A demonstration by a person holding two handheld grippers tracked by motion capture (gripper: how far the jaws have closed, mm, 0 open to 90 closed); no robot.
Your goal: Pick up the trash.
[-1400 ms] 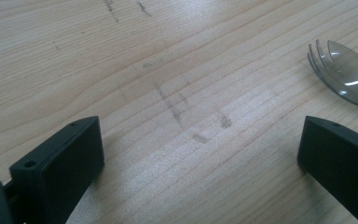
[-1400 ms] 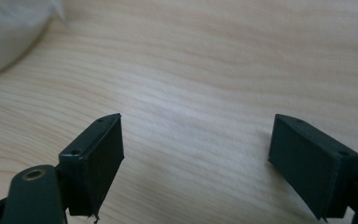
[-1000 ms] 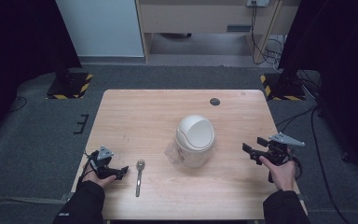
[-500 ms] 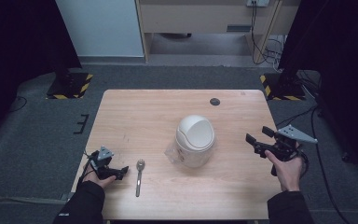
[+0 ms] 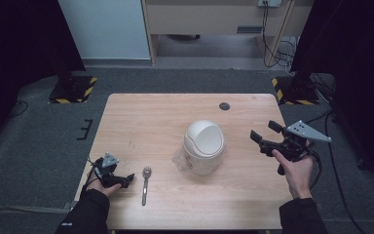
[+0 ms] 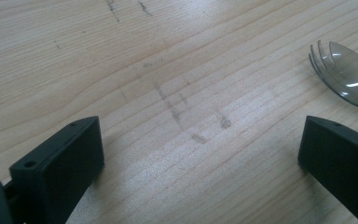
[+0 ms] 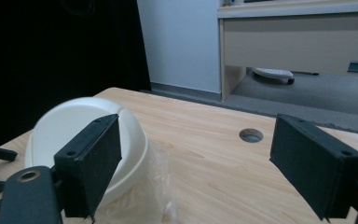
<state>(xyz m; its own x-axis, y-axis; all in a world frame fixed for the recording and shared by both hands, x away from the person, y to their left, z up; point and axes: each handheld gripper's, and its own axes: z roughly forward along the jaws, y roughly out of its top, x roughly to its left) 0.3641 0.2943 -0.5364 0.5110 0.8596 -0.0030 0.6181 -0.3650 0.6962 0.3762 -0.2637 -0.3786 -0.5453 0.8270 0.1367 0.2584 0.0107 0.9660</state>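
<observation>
The right gripper (image 5: 265, 138) hangs wide open and empty beside the white lidded cup (image 5: 203, 146) mid-worktop (image 5: 160, 117) — probably lining up a grab — while the left gripper (image 5: 119, 179), also open and empty, rests low by the spork (image 5: 146, 184).

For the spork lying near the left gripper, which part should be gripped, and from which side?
Probably the slim handle of the spork, taken from above with the jaws either side of it. It lies flat on the table, head pointing away from the person, so the narrow handle fits the jaws better than the wide head. The open left gripper sits just beside it.
</observation>
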